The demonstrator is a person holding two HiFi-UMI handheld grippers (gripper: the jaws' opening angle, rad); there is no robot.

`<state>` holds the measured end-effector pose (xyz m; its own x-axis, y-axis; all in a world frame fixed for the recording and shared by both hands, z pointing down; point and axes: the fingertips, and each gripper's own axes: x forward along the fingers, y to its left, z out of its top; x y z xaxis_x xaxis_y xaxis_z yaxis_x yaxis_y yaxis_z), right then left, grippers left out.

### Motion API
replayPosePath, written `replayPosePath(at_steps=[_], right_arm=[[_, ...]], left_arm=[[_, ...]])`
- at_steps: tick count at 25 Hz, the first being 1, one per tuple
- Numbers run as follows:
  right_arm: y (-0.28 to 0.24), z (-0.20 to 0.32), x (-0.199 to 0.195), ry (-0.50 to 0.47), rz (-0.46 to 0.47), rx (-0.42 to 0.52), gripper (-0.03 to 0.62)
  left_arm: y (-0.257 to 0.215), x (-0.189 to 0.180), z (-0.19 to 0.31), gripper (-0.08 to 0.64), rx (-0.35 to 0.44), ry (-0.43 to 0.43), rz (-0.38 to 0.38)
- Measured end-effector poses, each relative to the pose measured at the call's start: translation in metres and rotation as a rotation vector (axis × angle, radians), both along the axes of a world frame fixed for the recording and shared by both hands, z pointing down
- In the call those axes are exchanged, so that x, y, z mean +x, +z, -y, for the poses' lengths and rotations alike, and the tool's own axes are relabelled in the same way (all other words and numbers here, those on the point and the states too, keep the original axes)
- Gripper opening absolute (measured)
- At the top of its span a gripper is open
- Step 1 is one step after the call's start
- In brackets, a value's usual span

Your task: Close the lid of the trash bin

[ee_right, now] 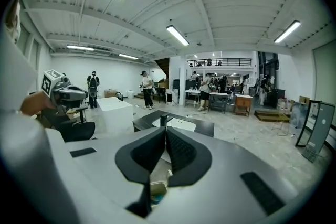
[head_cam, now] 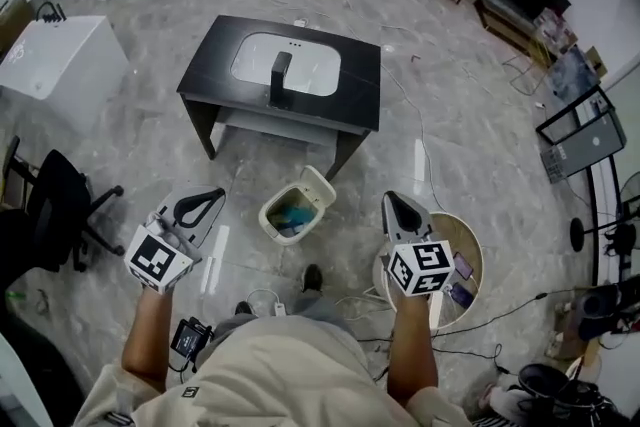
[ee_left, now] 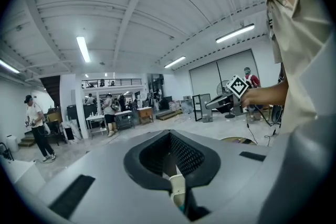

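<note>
A small cream trash bin (head_cam: 290,213) stands on the floor in front of me, its lid (head_cam: 319,184) tipped up at the far side and blue-green contents showing inside. My left gripper (head_cam: 207,203) hovers to the bin's left, jaws apart and empty. To the bin's right, my right gripper (head_cam: 397,205) has its jaws pressed together with nothing in them. In the left gripper view the bin (ee_left: 177,187) shows low between the spread pads of the left gripper (ee_left: 169,144). In the right gripper view the bin (ee_right: 157,189) peeks below the closed right gripper (ee_right: 165,131).
A black table with a white sink (head_cam: 285,65) stands just beyond the bin. A white cabinet (head_cam: 60,60) and a black office chair (head_cam: 60,205) are at the left. A round tub with small items (head_cam: 458,260) sits by my right hand. Cables lie around my shoe (head_cam: 312,277).
</note>
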<state>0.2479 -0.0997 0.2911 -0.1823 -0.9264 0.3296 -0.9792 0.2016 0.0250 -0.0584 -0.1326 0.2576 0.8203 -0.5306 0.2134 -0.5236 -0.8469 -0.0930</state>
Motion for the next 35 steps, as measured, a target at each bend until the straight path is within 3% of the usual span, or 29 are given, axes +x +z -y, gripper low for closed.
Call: replayPosePath(at_steps=[6, 13, 18, 21, 25, 35], right_arm=[[0.027, 0.045, 0.028, -0.065, 0.005, -0.061, 0.026], [0.084, 0.084, 0.04, -0.1, 0.032, -0.148, 0.026], [0.134, 0.109, 0.041, -0.12, 0.056, -0.203, 0.026], [0.167, 0.126, 0.041, -0.131, 0.071, -0.236, 0.026], [0.207, 0.142, 0.041, -0.144, 0.087, -0.278, 0.028], [0.308, 0.169, 0.045, -0.153, 0.14, -0.398, 0.028]], left_arm=[[0.011, 0.028, 0.015, 0.015, -0.045, -0.044, 0.023], [0.043, 0.034, 0.032, 0.015, -0.117, -0.088, 0.065], [0.073, 0.04, 0.043, 0.015, -0.169, -0.101, 0.098], [0.09, 0.045, 0.053, 0.015, -0.161, -0.093, 0.11], [0.119, 0.048, 0.056, 0.015, -0.239, -0.109, 0.13], [0.185, 0.055, 0.056, 0.015, -0.326, -0.112, 0.158]])
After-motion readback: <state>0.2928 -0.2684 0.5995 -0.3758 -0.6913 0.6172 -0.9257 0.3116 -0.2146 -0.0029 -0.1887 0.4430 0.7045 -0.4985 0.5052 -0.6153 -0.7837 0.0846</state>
